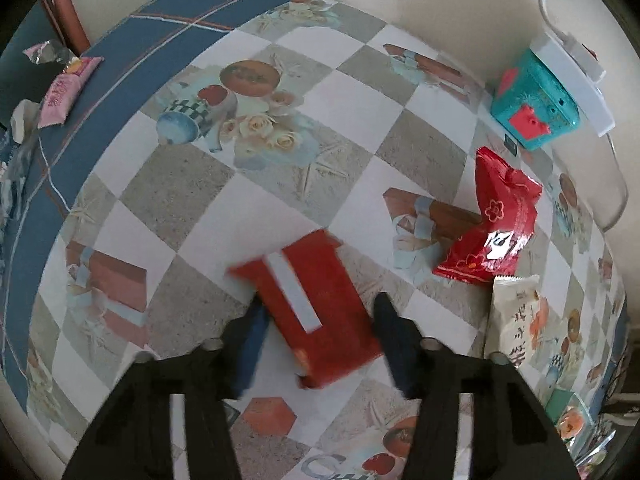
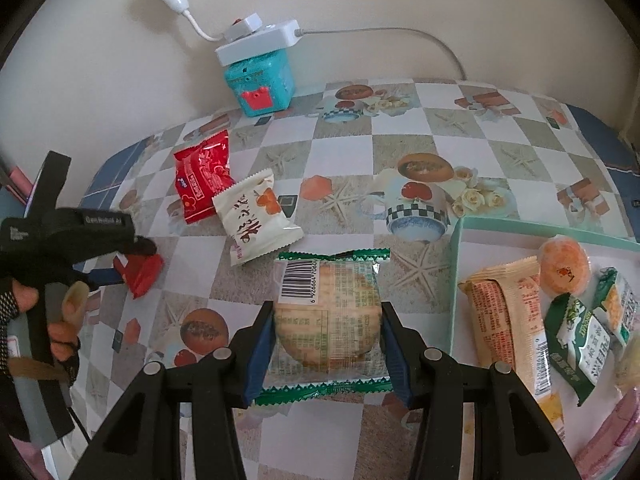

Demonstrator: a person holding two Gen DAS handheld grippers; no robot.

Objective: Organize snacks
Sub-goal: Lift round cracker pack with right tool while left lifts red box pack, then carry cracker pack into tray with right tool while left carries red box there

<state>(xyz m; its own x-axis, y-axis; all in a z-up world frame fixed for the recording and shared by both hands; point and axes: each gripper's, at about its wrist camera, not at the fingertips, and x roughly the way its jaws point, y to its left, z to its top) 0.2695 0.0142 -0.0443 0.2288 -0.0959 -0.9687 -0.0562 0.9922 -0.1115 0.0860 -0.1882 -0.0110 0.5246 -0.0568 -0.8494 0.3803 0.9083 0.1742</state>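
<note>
Motion blur smears red packet (image 1: 316,312) between left tongs (image 1: 320,344).

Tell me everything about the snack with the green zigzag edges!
The green-edged snack is a see-through plastic packet with green sawtooth seals at both ends. A round, pale biscuit shows inside. Its back faces up, with small print and a barcode at the far left corner. The right gripper is shut on its sides, blue fingers pressing in, above the checkered tablecloth.
</note>
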